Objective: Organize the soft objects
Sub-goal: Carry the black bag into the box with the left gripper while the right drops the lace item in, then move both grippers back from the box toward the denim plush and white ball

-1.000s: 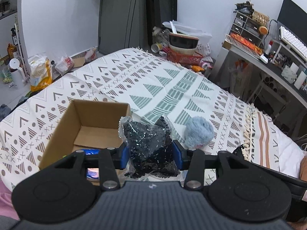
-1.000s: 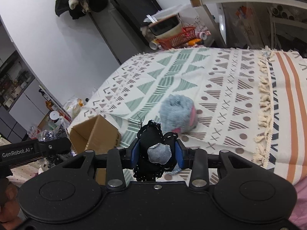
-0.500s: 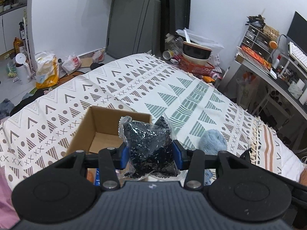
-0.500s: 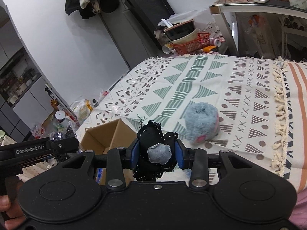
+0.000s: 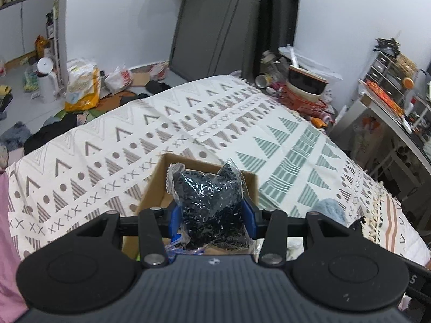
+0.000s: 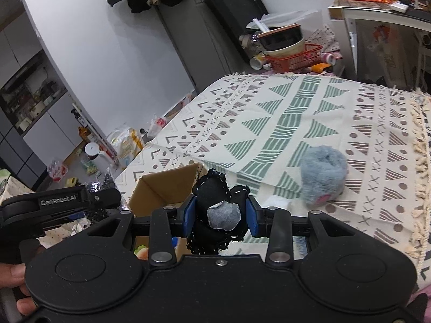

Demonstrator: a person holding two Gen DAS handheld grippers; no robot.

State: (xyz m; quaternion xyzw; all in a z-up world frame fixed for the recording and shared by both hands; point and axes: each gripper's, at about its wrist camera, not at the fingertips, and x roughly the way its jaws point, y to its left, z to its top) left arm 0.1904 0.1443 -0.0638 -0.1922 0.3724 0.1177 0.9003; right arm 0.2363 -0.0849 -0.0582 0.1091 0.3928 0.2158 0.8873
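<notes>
Both claws are loaded here. The left claw [image 5: 212, 215] is clenched on a crinkly plastic bag [image 5: 208, 196] full of dark bits, and it hangs right over the open cardboard box [image 5: 150, 188] that sits on the patterned bedspread [image 5: 107, 145]. The right claw [image 6: 219, 216] is gripping a black stitched soft toy [image 6: 212, 191] with a grey patch, held up off the bed just to the right of the box [image 6: 161, 185]. A fluffy grey-blue plush [image 6: 322, 176] lies on the bedspread well apart from the box, not yet collected.

The step in hand looks like dropping the bag into the box. To do it well, the left claw wants to come lower so the bag is inside the walls before the fingers part; a slippery bag let go from height may slide off a wall or tip the light box. Something colourful already lies at the bottom, so aim for the free space. The right claw is best kept clear to the side until the left one is out, then it takes its turn over the opening.
</notes>
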